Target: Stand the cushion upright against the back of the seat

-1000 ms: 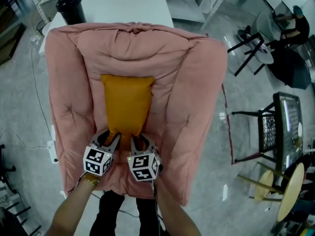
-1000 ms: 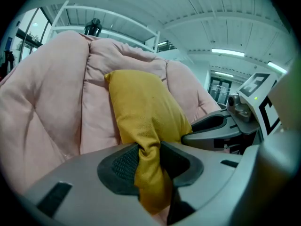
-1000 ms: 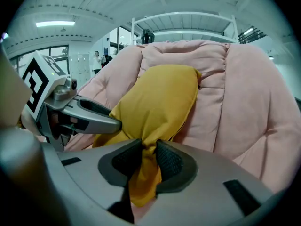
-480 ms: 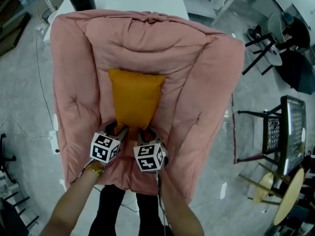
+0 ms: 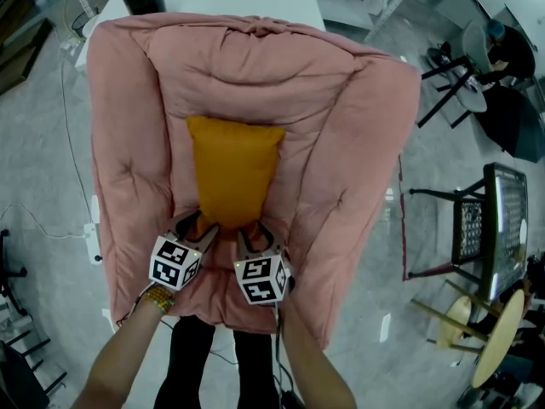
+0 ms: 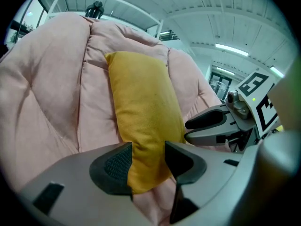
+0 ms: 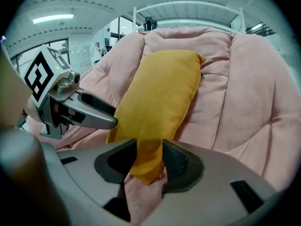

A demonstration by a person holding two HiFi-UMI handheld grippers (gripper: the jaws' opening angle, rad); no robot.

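- Down the middle of the pink seat [image 5: 341, 126] lies the mustard cushion [image 5: 234, 173], lengthwise, with its far end up on the backrest padding and its near end toward the front edge; it looks leaned back rather than properly upright, though the steep head view makes the tilt hard to judge
- At that near end the left gripper [image 5: 197, 226] is clenched on the cushion's left bottom corner; its own view shows the yellow cloth pinched between the two pads
- Just beside it, the right gripper [image 5: 253, 230] grasps the right bottom corner, with the fabric bunched narrow between its jaws and a fold of pink seat cover close underneath
- Handling, as I judge it: the cushion is light and soft, and the filling gives under the jaws, so a corner grip holds cloth more than bulk, and the body will likely sag or fold beyond the two holds rather than move as a board
- The cover looks matt and woven, so probably not slippery; nothing seems fragile, and a firm squeeze should do no harm
- The bottom corners suit pushing the base back into the crease of the seat; a hold higher on the side edges would steer the top better
- The seat is just as soft, so the base may slide forward and let the cushion slump, and the right jaws could catch the pink cover
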